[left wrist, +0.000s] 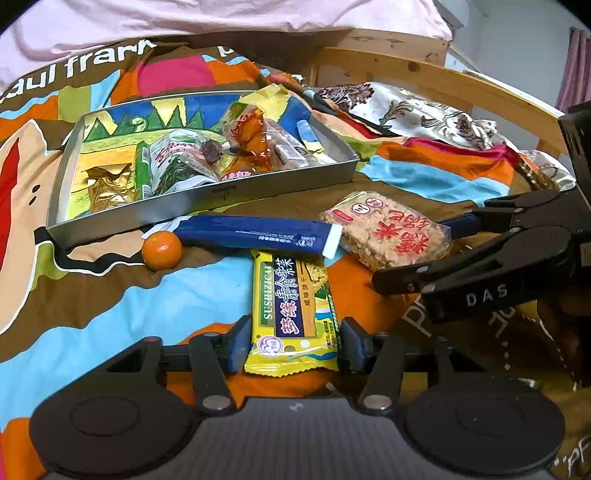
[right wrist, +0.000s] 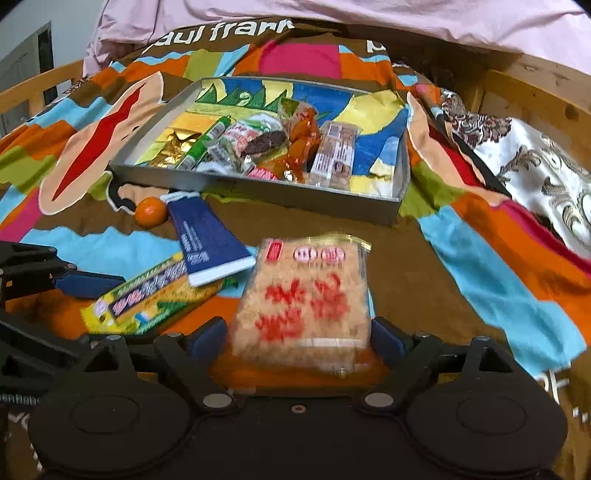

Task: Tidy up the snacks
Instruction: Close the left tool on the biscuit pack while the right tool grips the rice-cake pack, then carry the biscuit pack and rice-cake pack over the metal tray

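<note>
A grey metal tray [left wrist: 207, 201] [right wrist: 258, 190] holds several wrapped snacks on a colourful bedspread. In front of it lie a small orange [left wrist: 161, 250] [right wrist: 150, 211], a blue packet [left wrist: 255, 232] [right wrist: 210, 240], a yellow biscuit packet [left wrist: 291, 314] [right wrist: 155, 299] and a rice cracker pack [left wrist: 388, 229] [right wrist: 306, 302]. My left gripper [left wrist: 293, 345] has its blue pads against both sides of the yellow packet's near end. My right gripper [right wrist: 297, 341] has its pads on both sides of the rice cracker pack, which looks blurred; it also shows in the left wrist view [left wrist: 413, 258].
A wooden bed frame [left wrist: 443, 79] [right wrist: 535, 99] runs behind and to the right. A patterned satin cloth [left wrist: 424, 110] [right wrist: 535, 166] lies right of the tray. Pink bedding [left wrist: 184, 22] is at the back.
</note>
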`<state>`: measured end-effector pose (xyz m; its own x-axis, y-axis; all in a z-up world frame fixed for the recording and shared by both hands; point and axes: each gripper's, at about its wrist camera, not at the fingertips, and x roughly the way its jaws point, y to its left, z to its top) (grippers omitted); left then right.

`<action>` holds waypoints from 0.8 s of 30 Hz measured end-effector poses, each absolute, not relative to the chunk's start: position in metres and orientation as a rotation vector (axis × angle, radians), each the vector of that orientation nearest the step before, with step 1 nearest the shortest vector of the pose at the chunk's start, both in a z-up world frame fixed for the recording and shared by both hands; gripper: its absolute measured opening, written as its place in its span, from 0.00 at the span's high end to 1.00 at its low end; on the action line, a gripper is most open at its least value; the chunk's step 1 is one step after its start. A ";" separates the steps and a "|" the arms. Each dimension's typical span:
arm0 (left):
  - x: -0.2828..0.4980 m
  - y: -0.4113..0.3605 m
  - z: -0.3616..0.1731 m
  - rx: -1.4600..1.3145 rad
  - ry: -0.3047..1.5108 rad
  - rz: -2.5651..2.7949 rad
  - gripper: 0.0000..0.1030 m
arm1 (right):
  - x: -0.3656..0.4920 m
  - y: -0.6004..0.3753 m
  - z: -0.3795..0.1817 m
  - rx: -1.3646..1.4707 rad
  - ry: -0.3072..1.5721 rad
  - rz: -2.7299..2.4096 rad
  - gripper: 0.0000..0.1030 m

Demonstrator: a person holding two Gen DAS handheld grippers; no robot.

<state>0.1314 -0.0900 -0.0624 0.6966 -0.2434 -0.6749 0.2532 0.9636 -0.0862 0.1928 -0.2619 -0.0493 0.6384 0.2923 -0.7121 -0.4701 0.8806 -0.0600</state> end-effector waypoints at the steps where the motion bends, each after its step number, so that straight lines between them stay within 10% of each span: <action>1: 0.133 -0.091 -0.062 0.012 0.751 -0.272 0.35 | 0.196 -0.260 -0.051 -0.258 0.763 0.438 0.14; 24: 0.114 -0.077 -0.053 -0.080 0.774 -0.244 0.48 | 0.144 -0.271 -0.039 -0.321 0.642 0.402 0.28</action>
<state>0.1141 -0.0769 -0.0531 0.6886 -0.2476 -0.6815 0.1889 0.9687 -0.1610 0.1442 -0.2707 -0.0388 0.7289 0.2607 -0.6330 -0.4554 0.8751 -0.1640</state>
